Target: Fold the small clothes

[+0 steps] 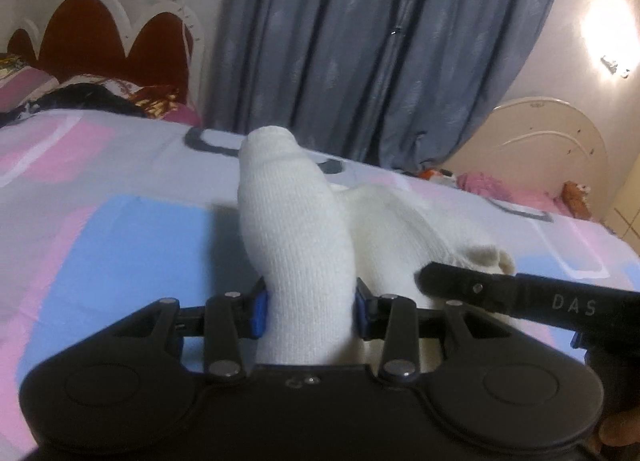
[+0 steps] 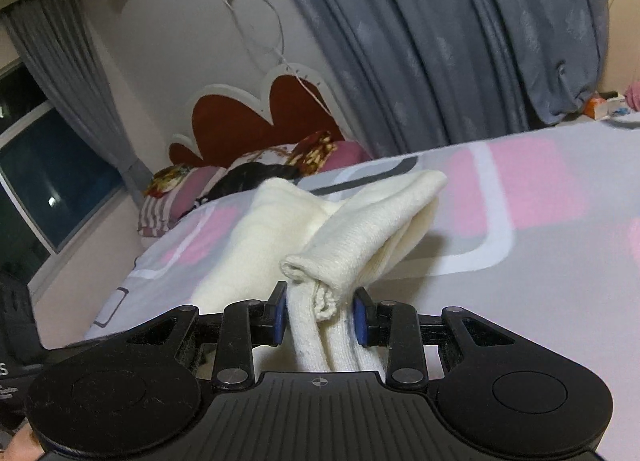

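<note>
I have both grippers clamped on the same white knitted garment [image 1: 296,229], which looks like a small sweater or similar knit, so that I can carry it by two points and lay one part over another. My left gripper [image 1: 308,311] pinches a rolled, tube-like part, probably a sleeve, and its free end stands up stiffly ahead of the pads because the knit is thick and bunched. My right gripper [image 2: 320,315] is clenched on a stack of several layers near a cuff or hem, whose rolled edge curls out just ahead of the blue pads [image 2: 359,319]; gripping the layers together keeps the fold from slipping apart. The rest of the garment drapes down onto the bed [image 1: 120,229], over the pink, blue and grey sheet, toward the near edge and well apart from the pillows [image 2: 256,165] at the headboard [image 2: 248,121] end. The fold seems only partly made.
</note>
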The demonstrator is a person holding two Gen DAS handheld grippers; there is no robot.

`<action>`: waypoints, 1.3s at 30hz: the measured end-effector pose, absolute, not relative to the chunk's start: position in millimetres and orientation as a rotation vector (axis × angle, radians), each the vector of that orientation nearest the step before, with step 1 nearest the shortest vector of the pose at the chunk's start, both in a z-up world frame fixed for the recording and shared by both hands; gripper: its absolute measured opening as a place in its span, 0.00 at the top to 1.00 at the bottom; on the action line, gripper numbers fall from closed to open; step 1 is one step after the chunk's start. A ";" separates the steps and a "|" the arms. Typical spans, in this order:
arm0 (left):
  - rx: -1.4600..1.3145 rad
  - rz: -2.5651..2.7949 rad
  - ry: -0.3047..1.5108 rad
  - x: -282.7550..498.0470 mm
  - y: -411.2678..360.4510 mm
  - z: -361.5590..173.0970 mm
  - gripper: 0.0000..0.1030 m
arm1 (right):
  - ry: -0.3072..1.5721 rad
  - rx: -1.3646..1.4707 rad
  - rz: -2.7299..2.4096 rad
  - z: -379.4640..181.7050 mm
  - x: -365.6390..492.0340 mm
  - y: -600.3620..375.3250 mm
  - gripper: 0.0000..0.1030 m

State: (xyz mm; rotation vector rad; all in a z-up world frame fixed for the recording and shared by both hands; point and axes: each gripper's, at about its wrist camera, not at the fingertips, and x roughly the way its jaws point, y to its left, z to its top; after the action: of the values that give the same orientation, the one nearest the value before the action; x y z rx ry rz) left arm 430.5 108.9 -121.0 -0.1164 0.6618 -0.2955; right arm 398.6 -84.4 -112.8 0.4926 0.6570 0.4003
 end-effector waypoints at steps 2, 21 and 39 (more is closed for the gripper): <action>-0.109 -0.289 0.679 439.6 117.5 -132.4 0.63 | 0.679 0.504 0.377 -128.1 408.4 -75.0 0.69; -0.206 -0.290 0.626 470.0 143.9 -140.9 0.53 | 0.732 0.425 0.251 -147.2 444.9 -69.2 0.69; -0.123 -0.233 0.698 424.1 139.3 -149.5 0.54 | 0.713 0.276 0.308 -131.9 399.0 -40.8 0.69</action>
State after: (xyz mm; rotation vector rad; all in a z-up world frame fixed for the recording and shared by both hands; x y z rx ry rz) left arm 424.1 139.3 -149.5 -0.1233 0.6982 -0.2325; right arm 399.0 -40.8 -131.9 0.2755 0.7128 0.3082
